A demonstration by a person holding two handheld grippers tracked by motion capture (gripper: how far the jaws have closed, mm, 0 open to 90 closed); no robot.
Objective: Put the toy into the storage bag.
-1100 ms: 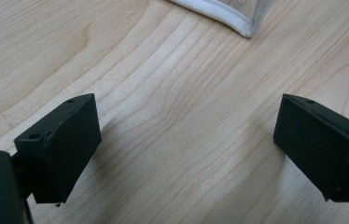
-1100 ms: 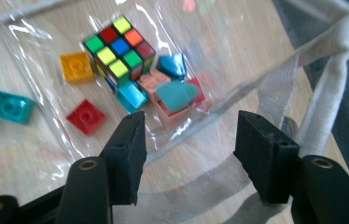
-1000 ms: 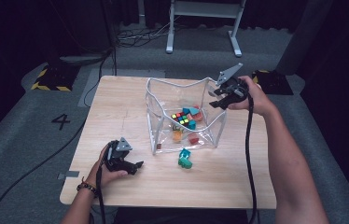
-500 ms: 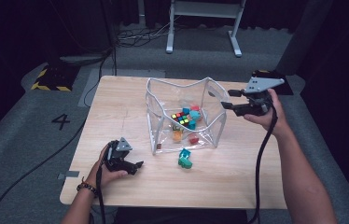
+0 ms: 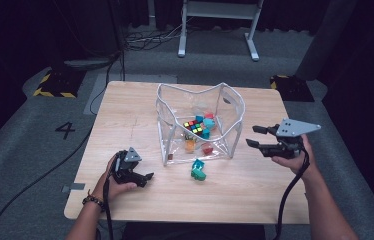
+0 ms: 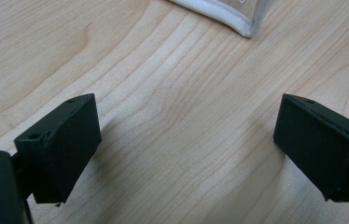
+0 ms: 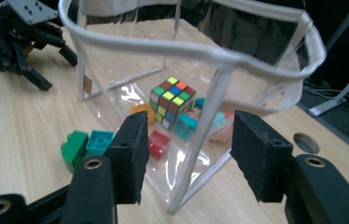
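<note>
Beside the right wall of the clear bag (image 5: 227, 107), the right tongs (image 5: 256, 136) hung just off the surface (image 5: 125, 110), their jaws about half open with nothing between them, having just been closing a little. Seen from the right gripper view, the bag's near corner seam (image 7: 205, 130) stood upright straight ahead of those jaws and in line with the gap, not yet touched. Inside the bag lay a puzzle cube (image 5: 193, 127) among small bricks, while a teal and green brick (image 5: 198, 170) sat outside on the surface, just in front of the bag's front wall. The left tongs (image 5: 142, 176) rested low on the surface toward the near left, jaws spread wide and empty, pointing toward the bag's front corner (image 6: 249, 28). The right hand looked nearer to the bag, whose rim ran up and away from it, so a straight push forward would likely bring the jaws astride that seam
</note>
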